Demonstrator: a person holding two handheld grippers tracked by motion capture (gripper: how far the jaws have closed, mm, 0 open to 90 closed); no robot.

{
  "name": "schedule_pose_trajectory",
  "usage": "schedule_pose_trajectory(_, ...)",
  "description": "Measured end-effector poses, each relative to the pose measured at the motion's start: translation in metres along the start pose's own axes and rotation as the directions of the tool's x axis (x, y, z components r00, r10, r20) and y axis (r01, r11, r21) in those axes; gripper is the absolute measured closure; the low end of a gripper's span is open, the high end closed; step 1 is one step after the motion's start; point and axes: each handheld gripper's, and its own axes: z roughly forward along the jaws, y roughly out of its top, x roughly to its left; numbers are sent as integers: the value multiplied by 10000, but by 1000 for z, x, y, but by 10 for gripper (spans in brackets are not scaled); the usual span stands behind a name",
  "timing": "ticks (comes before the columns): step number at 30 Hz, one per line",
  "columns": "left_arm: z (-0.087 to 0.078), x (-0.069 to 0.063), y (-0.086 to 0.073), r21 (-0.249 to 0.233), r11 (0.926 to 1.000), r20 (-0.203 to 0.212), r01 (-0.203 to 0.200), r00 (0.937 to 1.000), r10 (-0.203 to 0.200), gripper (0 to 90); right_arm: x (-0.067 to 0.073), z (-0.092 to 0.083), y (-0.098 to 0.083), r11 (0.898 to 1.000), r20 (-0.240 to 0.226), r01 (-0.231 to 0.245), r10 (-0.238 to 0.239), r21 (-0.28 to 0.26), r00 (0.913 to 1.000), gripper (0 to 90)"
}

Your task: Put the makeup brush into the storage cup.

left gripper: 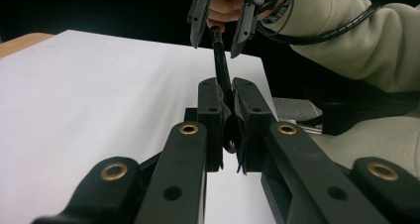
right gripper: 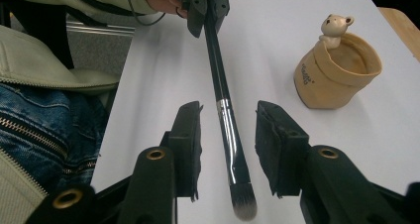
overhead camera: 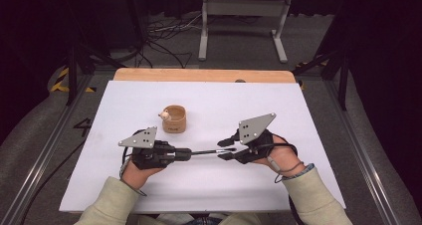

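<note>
A black makeup brush [overhead camera: 204, 152] with a silver ferrule lies level between my two grippers, just above the white table. My left gripper [left gripper: 229, 87] is shut on the brush's black handle [left gripper: 219, 60]. My right gripper [right gripper: 229, 110] stands open, one jaw on each side of the ferrule, and a gap shows on both sides. The bristle tip [right gripper: 244, 204] points back toward the right gripper's body. In the high view the left gripper [overhead camera: 188, 154] and the right gripper [overhead camera: 226, 149] face each other near the table's front. A tan cup [overhead camera: 174, 118] stands behind them.
The tan cup [right gripper: 338, 73] carries a small bear figure [right gripper: 336, 28] on its rim and stands upright on the white sheet [overhead camera: 149, 100]. A wooden table edge [overhead camera: 204, 75] runs along the back. Cables and a metal frame lie on the floor beyond.
</note>
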Motion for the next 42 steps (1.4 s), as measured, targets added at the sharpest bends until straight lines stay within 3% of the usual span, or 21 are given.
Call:
schedule_pose_trajectory(16,2,0,-1,54,9999,90,-93,9999,93,833,1,3,-16,9969,-199,-362,349,-698,9992,705)
schedule_pose_trajectory(23,3,1,-2,57,9999,171,-135,9998,134,833,1,4,-17,9975,-261,-351,335,-615,9991,779)
schedule_pose_trajectory(42,6,-1,-1,217,9995,484,-208,9986,197,830,2,3,-18,9993,-925,-273,248,-258,9954,824)
